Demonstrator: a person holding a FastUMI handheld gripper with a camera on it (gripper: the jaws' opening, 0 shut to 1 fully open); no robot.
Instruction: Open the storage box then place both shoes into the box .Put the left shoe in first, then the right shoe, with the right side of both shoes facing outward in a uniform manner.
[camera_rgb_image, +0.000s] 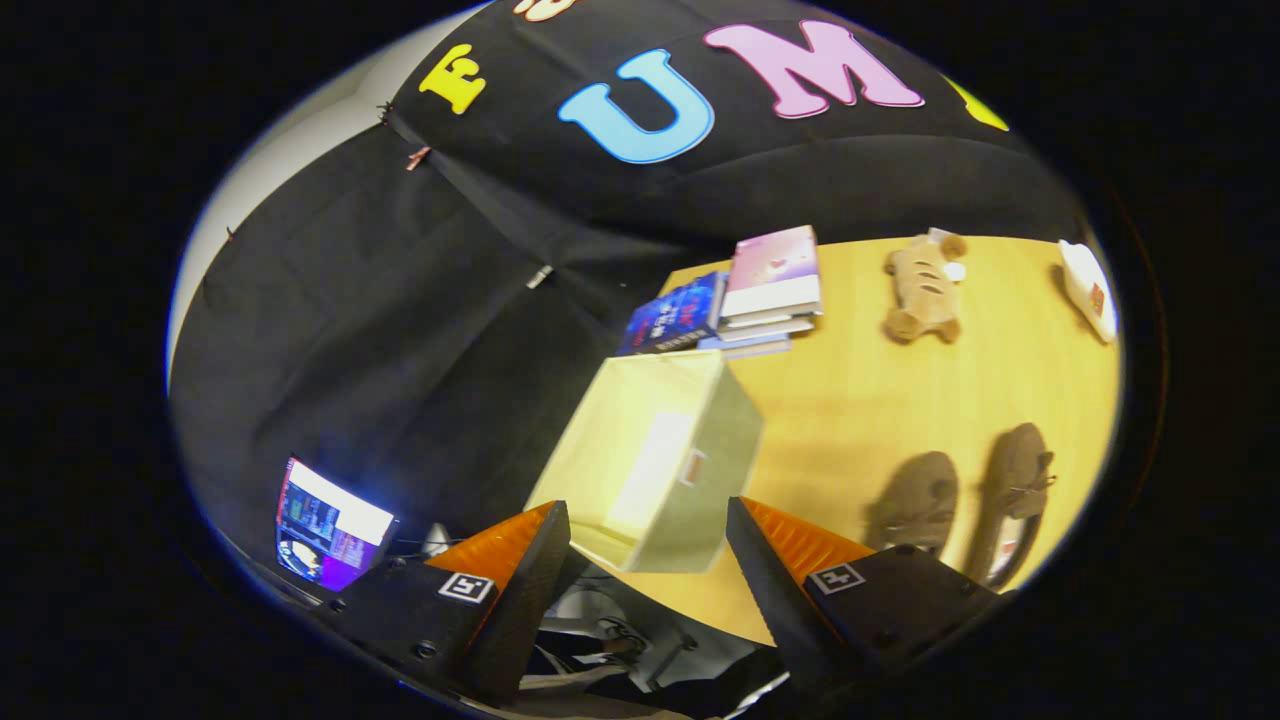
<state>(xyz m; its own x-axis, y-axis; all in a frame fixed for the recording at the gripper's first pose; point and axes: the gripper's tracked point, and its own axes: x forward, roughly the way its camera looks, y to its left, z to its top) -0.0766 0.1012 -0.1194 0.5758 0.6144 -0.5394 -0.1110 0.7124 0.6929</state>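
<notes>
Storage box (655, 460) beyond spread hand-held gripper (648, 545).

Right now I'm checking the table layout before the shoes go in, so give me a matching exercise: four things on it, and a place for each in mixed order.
Things:
1. storage box
2. pair of shoes
3. stack of books
4. plush toy

Places:
A. beyond the box, at the table's back edge
B. just ahead of the open fingers
C. beside the box, ahead of the right finger
D. beyond the shoes, near the black wall

Pairs: 1-B, 2-C, 3-A, 4-D
</notes>
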